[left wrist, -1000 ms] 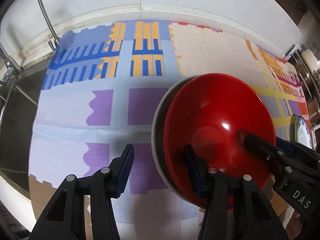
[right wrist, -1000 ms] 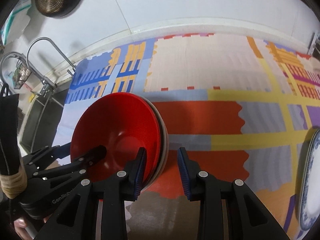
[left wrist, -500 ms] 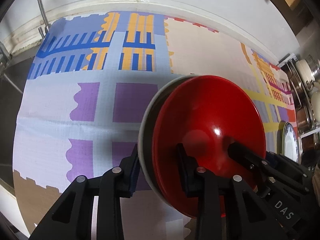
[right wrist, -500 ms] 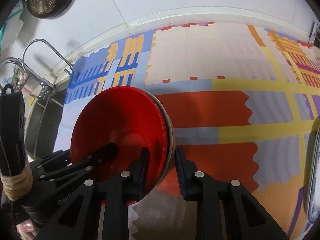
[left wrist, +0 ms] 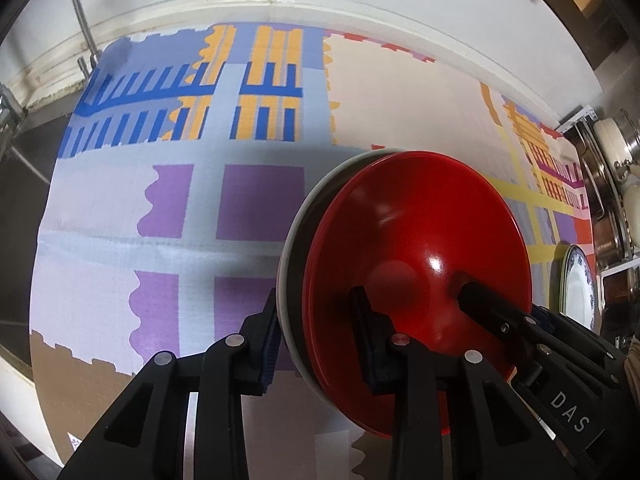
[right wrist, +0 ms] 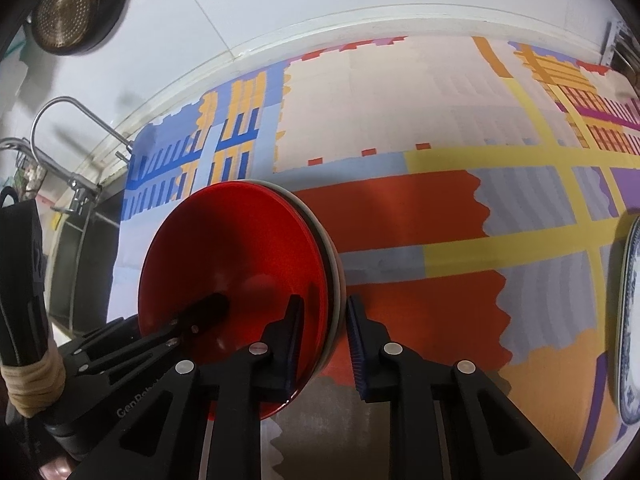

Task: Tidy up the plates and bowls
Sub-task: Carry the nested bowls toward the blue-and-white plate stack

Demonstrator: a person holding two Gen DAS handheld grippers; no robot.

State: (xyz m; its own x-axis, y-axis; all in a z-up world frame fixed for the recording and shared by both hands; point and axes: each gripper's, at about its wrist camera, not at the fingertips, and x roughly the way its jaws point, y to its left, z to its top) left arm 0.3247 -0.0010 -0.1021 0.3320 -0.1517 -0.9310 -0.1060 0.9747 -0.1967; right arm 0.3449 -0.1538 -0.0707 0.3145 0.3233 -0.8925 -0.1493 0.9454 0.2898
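Bowls (left wrist: 416, 264) stacked, red in white, lifted clear of cloth (left wrist: 168, 216); rims pinched by left gripper (left wrist: 320, 340) and right gripper (right wrist: 322, 336), both just closing. Uneven pull: could slip, separate, drop.

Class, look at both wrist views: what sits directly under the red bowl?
Under the red bowl a pale, whitish dish shows only as a rim edge. The red bowl covers its inside, so its shape and contents stay hidden. The patterned cloth lies beneath.
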